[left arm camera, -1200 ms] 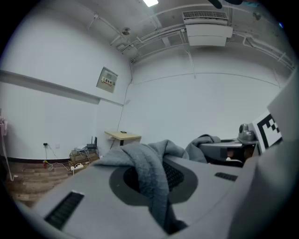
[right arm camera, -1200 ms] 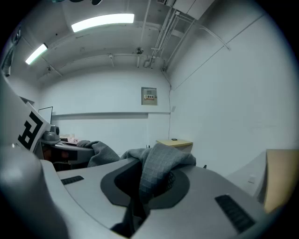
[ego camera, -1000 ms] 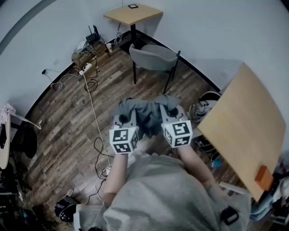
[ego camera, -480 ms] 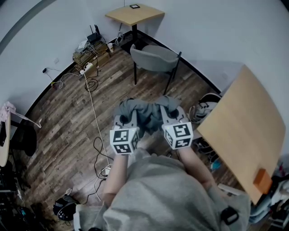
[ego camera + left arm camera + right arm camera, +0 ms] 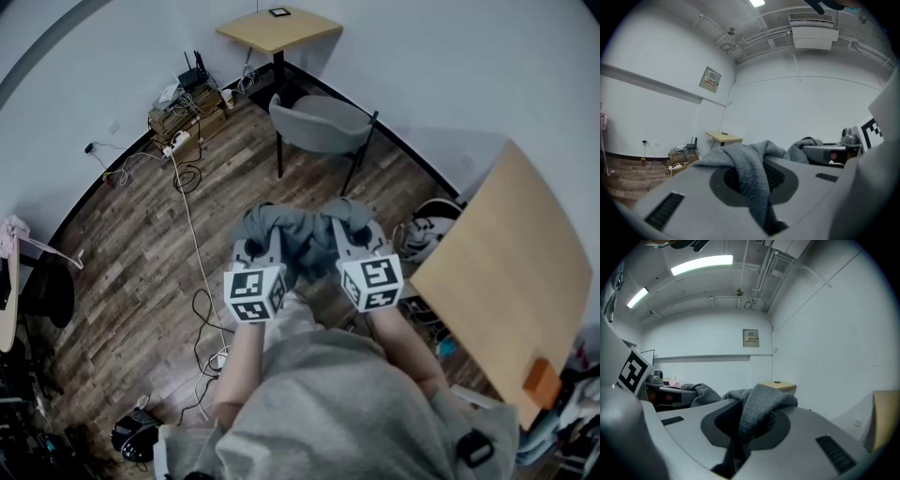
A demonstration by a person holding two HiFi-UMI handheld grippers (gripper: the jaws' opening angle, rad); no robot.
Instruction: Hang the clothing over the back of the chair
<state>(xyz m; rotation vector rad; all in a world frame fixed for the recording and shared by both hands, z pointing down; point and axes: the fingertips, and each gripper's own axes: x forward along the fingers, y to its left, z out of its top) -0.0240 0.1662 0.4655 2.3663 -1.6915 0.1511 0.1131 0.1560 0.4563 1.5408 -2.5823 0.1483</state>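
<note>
The dark grey garment of quilted, waffle-textured cloth point(image 5: 302, 232) is bunched into a crumpled bundle and held up in the air, strung between the left gripper point(image 5: 261, 234) and the right gripper point(image 5: 351, 232). Each gripper's jaws are clamped on a fold of it: in the left gripper view a thick fold point(image 5: 751, 174) rises out of the jaws and spills over to the left, and in the right gripper view another point(image 5: 757, 419) does the same, drooping to the right. The grey upholstered chair on thin dark legs point(image 5: 323, 124) stands upright on the wooden floor point(image 5: 141, 253), bare, well apart from the garment.
</note>
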